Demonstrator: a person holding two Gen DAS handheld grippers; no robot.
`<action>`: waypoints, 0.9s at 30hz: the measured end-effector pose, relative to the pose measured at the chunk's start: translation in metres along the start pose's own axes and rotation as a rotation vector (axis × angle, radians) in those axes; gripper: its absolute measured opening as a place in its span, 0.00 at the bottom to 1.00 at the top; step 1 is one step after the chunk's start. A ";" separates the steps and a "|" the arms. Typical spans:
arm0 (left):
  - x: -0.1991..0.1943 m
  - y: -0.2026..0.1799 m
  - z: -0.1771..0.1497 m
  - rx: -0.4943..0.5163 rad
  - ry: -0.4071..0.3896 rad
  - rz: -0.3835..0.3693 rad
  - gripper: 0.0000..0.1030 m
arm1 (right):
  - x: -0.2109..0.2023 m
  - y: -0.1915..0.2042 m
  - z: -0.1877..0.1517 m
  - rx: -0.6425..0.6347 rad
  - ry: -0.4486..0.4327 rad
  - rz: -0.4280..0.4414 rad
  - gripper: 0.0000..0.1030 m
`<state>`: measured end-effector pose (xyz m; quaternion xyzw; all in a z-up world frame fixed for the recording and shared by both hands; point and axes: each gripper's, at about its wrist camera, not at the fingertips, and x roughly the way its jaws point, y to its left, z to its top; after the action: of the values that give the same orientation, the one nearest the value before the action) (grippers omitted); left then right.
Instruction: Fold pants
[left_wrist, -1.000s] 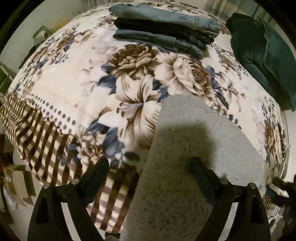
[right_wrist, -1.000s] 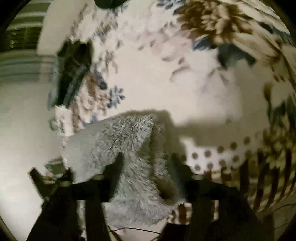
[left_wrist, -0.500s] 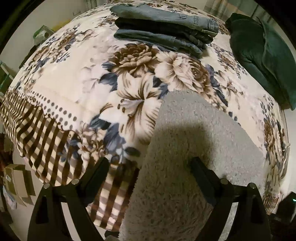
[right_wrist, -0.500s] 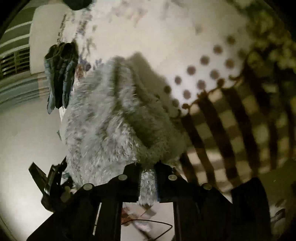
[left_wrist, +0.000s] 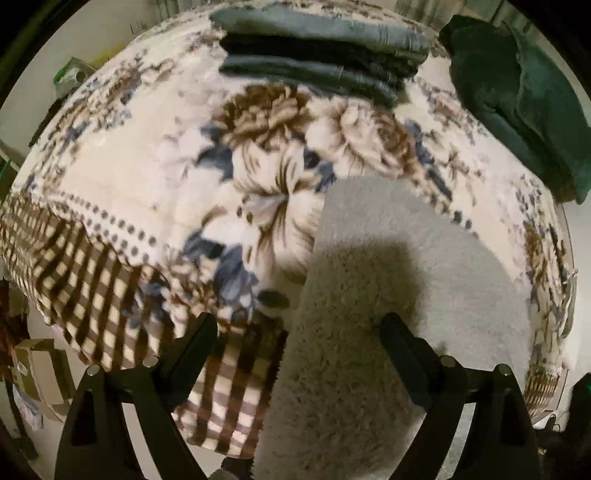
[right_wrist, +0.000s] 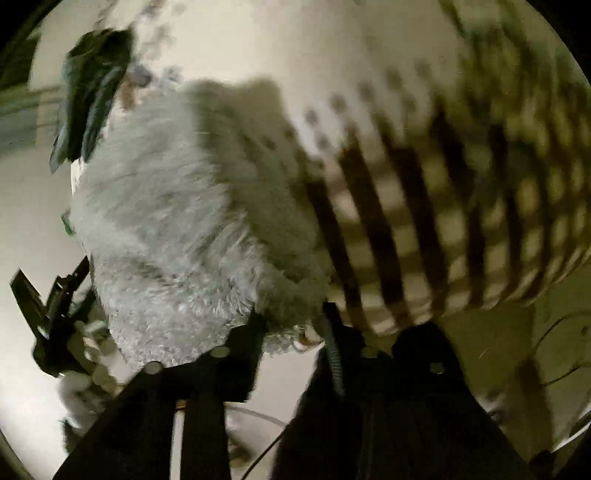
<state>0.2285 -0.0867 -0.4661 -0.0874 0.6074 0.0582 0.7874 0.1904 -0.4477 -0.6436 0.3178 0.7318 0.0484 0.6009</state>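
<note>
The fluffy grey fleece pants (left_wrist: 388, 295) lie on the flowery bed blanket (left_wrist: 166, 177), with one end hanging over the edge. The left gripper (left_wrist: 299, 332) is wide open and holds nothing. The right gripper (right_wrist: 291, 325) has a gap between its fingers with grey fluff in it; I cannot tell if it grips, and the soft pants could slip to the floor.

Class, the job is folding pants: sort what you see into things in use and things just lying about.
In use:
- fuzzy grey pants
- left gripper, open over them
- right gripper

Lying about:
- folded jeans stack
- dark green garment
- floral blanket
</note>
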 end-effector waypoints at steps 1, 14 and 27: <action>-0.007 -0.001 0.004 -0.001 -0.018 -0.008 0.87 | -0.009 0.010 0.003 -0.020 -0.039 -0.016 0.60; 0.078 0.019 0.046 -0.103 0.092 -0.030 1.00 | 0.054 0.164 0.085 -0.319 -0.336 -0.101 0.74; 0.003 0.015 0.020 -0.072 0.020 -0.096 1.00 | 0.006 0.149 0.052 -0.345 -0.370 -0.069 0.77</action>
<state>0.2455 -0.0676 -0.4646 -0.1453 0.6079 0.0414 0.7795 0.2978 -0.3422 -0.5949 0.1890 0.6005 0.0930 0.7714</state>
